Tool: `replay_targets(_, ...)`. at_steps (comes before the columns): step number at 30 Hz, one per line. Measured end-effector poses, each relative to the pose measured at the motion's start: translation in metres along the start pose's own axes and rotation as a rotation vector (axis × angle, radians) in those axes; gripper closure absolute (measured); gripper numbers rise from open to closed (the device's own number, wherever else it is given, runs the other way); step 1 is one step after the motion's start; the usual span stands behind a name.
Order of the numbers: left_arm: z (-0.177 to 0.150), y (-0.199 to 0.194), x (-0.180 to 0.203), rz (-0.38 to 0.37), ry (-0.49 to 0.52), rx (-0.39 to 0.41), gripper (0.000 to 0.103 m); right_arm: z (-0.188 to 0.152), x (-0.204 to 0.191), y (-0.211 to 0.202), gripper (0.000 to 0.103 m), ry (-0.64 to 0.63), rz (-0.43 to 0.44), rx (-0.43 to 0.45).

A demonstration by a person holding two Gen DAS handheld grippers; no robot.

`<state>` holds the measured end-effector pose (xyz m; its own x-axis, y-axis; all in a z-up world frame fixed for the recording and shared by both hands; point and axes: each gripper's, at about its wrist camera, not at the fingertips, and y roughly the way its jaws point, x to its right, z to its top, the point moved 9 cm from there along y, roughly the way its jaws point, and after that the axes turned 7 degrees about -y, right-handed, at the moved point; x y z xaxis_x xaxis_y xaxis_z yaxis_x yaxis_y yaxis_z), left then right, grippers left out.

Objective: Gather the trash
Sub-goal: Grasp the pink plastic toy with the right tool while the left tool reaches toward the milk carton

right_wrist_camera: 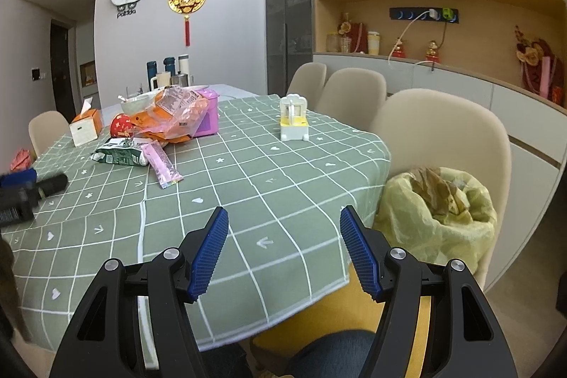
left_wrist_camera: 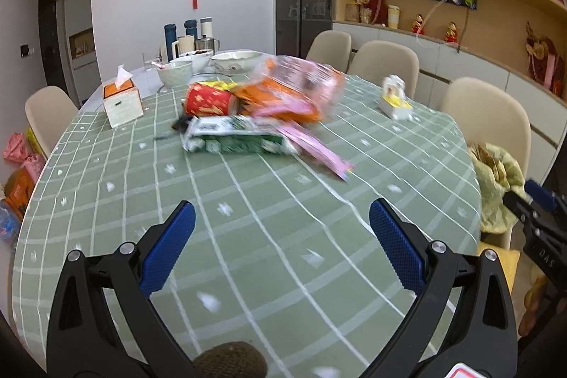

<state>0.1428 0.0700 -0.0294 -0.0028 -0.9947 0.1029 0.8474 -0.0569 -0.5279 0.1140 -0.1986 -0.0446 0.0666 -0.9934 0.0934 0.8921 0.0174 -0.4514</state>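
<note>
the left gripper (left_wrist_camera: 281, 236) hovers low in its frame with jaws spread and empty, aimed at the wrapper pile (left_wrist_camera: 255, 116) at upper centre, likely lining up a grab. the right gripper (right_wrist_camera: 283, 252), also parted and empty, waits beside the lined bin (right_wrist_camera: 439, 211) at lower right, where trash belongs.

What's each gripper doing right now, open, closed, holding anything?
Left gripper: open, empty, above the tablecloth.
Right gripper: open, empty, over the table edge.
</note>
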Motion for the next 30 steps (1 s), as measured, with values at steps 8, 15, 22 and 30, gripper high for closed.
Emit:
replay_targets(8, 0.051, 0.065, -0.085, -0.006, -0.157, -0.061, 0.009, 0.024, -0.010, 0.053, 0.041, 0.003, 0.047, -0.050)
replay_targets(15, 0.051, 0.125, -0.106, -0.009, -0.198, -0.215, 0.009, 0.042, -0.020, 0.084, 0.041, -0.029, 0.065, -0.085)
replay_targets(22, 0.111, 0.169, -0.121, -0.138, -0.216, -0.176, 0.014, 0.047, -0.020, 0.104, 0.041, -0.036, 0.081, -0.109)
replay_targets(30, 0.146, 0.229, -0.149, -0.188, -0.248, -0.146, 0.026, 0.043, -0.015, 0.118, 0.041, -0.035, 0.083, -0.144)
